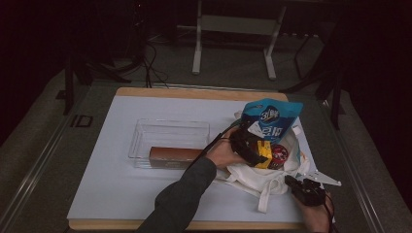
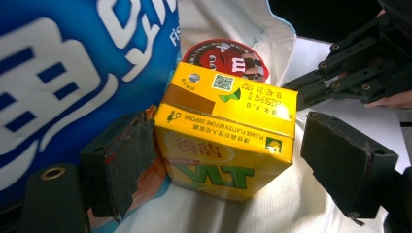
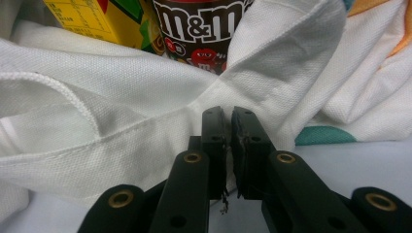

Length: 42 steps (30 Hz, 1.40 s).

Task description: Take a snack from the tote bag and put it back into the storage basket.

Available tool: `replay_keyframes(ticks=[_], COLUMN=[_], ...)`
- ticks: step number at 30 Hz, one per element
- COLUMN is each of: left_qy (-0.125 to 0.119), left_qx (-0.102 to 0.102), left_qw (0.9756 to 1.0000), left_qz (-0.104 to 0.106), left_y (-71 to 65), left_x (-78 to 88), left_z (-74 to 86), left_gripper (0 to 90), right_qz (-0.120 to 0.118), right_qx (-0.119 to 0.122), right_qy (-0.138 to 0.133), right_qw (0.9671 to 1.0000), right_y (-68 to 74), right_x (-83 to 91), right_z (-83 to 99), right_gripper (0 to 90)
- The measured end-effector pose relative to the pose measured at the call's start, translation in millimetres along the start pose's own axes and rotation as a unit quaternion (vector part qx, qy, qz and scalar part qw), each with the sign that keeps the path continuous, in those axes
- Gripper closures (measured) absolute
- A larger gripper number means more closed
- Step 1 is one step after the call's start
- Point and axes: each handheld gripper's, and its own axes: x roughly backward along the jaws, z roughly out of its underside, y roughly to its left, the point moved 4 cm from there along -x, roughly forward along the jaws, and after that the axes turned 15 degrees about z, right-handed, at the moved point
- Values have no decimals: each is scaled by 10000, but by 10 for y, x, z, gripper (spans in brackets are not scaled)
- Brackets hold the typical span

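Note:
A white tote bag (image 1: pixel 257 177) lies at the right of the table. In it stand a blue snack bag (image 1: pixel 271 119), a yellow drink carton (image 1: pixel 265 150) and a dark M&M's cup (image 1: pixel 279 154). My left gripper (image 1: pixel 252 148) reaches into the bag's mouth. In the left gripper view it (image 2: pixel 228 155) is open, its pads on either side of the yellow carton (image 2: pixel 228 126), the right pad clearly apart from it. The M&M's cup (image 2: pixel 226 58) sits behind the carton, the snack bag (image 2: pixel 58 87) at its left. My right gripper (image 1: pixel 291 182) is at the bag's near right edge, and its jaws (image 3: pixel 228 114) are shut on the bag's cloth (image 3: pixel 121 97).
A clear plastic tray (image 1: pixel 167 128) stands at the middle of the white tabletop (image 1: pixel 121 194), with a long brown box (image 1: pixel 175 156) lying along its near side. The bag's strap (image 1: pixel 265 196) trails toward the front edge. White stand legs (image 1: pixel 197 53) rise from the floor beyond the table.

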Motion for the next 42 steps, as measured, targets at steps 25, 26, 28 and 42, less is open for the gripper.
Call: replay_keyframes(ticks=[25,26,28,42], left_qy=[427,450,448,533], left_qx=[-258,-268,-286,-337], left_qw=[9986,9984,9983,9977], left_qz=[-193,-207,-228,-253], left_y=[29,27,22,-20], left_x=[-232,-236,-249,-224], left_z=[41,42,46,62], left_gripper=[230,229,229,280], right_qz=[-41,-39,-40,-50], right_qx=[-35,-33,-34,-41], right_qy=[-1,-1,-1,-5], right_qw=[10000,10000,10000,10000], right_y=[-3,-3,-3,-7], right_x=[0,0,0,-2], right_z=[3,2,3,4], right_gripper=[837,836,837,836])
